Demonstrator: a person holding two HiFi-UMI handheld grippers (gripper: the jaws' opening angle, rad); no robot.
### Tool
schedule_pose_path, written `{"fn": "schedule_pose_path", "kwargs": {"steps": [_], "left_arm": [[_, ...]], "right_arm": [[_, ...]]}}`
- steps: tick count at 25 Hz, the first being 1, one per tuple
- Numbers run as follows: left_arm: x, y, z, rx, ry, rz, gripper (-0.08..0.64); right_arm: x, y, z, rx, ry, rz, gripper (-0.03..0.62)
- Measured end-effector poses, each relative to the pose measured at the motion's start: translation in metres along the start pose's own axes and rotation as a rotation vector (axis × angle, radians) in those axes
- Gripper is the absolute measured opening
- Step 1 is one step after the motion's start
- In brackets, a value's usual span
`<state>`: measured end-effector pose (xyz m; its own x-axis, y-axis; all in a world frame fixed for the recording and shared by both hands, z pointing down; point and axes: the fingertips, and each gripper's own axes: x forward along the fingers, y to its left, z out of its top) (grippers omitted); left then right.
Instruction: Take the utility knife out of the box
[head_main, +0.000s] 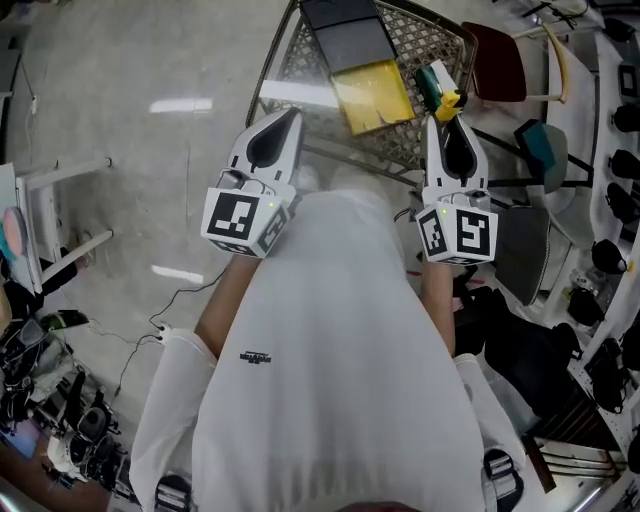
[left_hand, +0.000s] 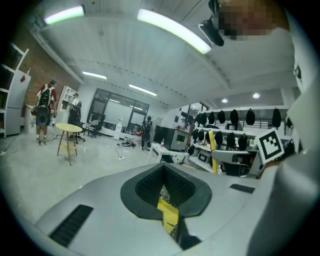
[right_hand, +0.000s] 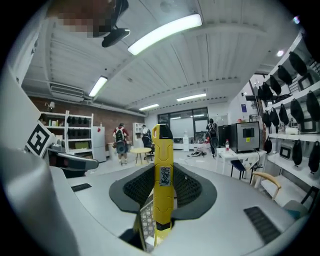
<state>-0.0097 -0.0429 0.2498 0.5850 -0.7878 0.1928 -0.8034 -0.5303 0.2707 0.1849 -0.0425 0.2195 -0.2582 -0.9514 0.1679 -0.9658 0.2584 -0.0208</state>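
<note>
Shirt, white (head_main: 330, 380): nearest item, fills the head view from 6 o'clock to centre, with both forearms reaching out beside it.

Left gripper (head_main: 288, 118): at 11 o'clock in the head view. Its tips appear pressed together with nothing pinched, though the meeting point is hard to read in its own view, where only a slit shows yellow below.

Right gripper (head_main: 448, 120): at 1 o'clock in the head view. The jaws are pinching the utility knife (right_hand: 163, 165), pads on both flat sides of its mid-body. The knife stands upright at 12 o'clock in the right gripper view, and its dark-capped end juts past the tips.

Box, yellow (head_main: 372, 95): at 12 o'clock in the head view, on the mesh table (head_main: 432, 42). A dark grey panel (head_main: 345, 30) lies just beyond it. The knife is clear of the box, near its 3 o'clock side.

Handling notes, utility knife:
- Weight and stiffness: judged light, with a stiff moulded plastic shell that will not give under the pads.
- Surface: smooth, so a narrow pinch may let it pivot or slide.
- Where to hold: across the broad faces near the middle, as now, which keeps the balance close to the pads.
- What to avoid: the blade end.

Status: the removal looks essentially complete.
</note>
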Motion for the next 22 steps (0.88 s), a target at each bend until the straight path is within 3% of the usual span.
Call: {"fn": "schedule_pose_path", "kwargs": {"steps": [10,22], "left_arm": [[-0.009,0.003,0.024,0.052,-0.063,-0.004,0.002],[-0.009,0.000,0.030,0.079,-0.063,-0.013,0.002]], "right_arm": [[-0.015,0.007,0.013,0.000,-0.108,-0.024,0.101],[-0.019,0.003,0.011,-0.009,-0.116,-0.050,0.101]]}}
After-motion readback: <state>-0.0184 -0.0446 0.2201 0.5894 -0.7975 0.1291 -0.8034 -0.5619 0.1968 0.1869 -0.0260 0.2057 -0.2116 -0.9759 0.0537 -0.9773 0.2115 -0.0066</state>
